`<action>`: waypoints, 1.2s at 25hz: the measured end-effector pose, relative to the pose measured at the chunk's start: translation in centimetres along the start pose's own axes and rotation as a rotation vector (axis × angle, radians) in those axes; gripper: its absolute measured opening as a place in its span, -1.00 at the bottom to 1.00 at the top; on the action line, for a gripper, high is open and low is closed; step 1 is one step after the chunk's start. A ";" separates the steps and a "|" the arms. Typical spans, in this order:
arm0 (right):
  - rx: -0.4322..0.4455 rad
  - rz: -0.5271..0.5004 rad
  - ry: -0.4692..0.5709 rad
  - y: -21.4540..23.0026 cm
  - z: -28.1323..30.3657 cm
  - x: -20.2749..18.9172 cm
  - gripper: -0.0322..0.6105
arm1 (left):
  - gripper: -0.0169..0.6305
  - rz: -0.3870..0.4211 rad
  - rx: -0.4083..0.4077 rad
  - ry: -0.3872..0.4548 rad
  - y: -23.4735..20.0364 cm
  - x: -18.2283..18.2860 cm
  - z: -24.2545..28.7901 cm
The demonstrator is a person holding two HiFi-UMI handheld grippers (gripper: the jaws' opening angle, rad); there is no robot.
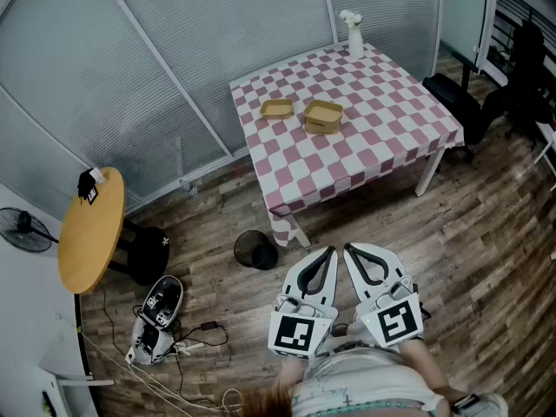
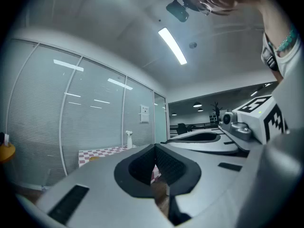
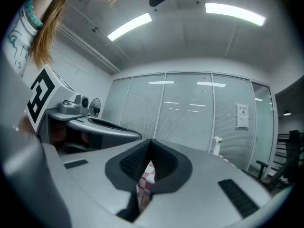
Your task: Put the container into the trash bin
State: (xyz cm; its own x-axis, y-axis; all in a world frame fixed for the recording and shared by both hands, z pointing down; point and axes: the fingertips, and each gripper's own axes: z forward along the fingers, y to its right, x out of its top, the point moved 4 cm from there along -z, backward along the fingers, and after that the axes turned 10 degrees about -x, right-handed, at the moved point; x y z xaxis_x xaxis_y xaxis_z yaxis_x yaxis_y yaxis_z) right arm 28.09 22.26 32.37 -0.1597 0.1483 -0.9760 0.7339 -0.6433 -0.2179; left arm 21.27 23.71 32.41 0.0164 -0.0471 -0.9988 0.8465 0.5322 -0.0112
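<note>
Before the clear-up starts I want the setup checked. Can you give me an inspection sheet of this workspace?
Surface: table under a pink-and-white checked cloth, standing on a wood floor.
Job's things: shallow container and deeper container, both brown, side by side on the table; black trash bin on the floor by the table's near corner.
Clutter: white vase at the table's far corner.
Grippers: left gripper and right gripper both shut and empty, short of the table.
Cables: loose cables on the floor beside a device.
Surroundings: round wooden table, fan, black chairs, glass partition.
</note>
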 end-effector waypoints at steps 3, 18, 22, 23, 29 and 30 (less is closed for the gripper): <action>-0.012 0.018 0.021 0.6 -0.2 -0.1 -0.92 | -0.93 -0.004 0.004 -0.002 0.3 -0.2 0.3; 0.051 0.045 0.016 4.1 -1.5 -2.2 -0.92 | -0.93 -0.038 0.040 -0.002 2.5 -1.0 3.3; 0.049 0.041 0.011 5.3 -1.4 -2.5 -0.92 | -0.93 -0.045 0.046 0.004 2.4 -1.2 4.2; 0.046 0.035 0.011 5.5 -1.2 -2.6 -0.92 | -0.93 -0.046 0.044 0.005 2.3 -1.2 4.4; 0.014 0.040 0.014 6.3 1.0 -2.9 -0.92 | -0.93 -0.042 0.039 0.008 0.0 -1.6 5.8; 0.009 0.037 0.010 6.4 1.6 -3.0 -0.92 | -0.93 -0.045 0.033 0.011 -0.6 -1.6 6.2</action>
State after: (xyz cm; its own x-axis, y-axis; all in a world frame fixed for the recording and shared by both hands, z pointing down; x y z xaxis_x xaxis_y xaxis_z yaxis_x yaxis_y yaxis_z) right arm 32.26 16.52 33.92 -0.1256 0.1319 -0.9833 0.7335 -0.6550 -0.1815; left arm 24.05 18.26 34.27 -0.0275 -0.0609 -0.9978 0.8632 0.5020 -0.0544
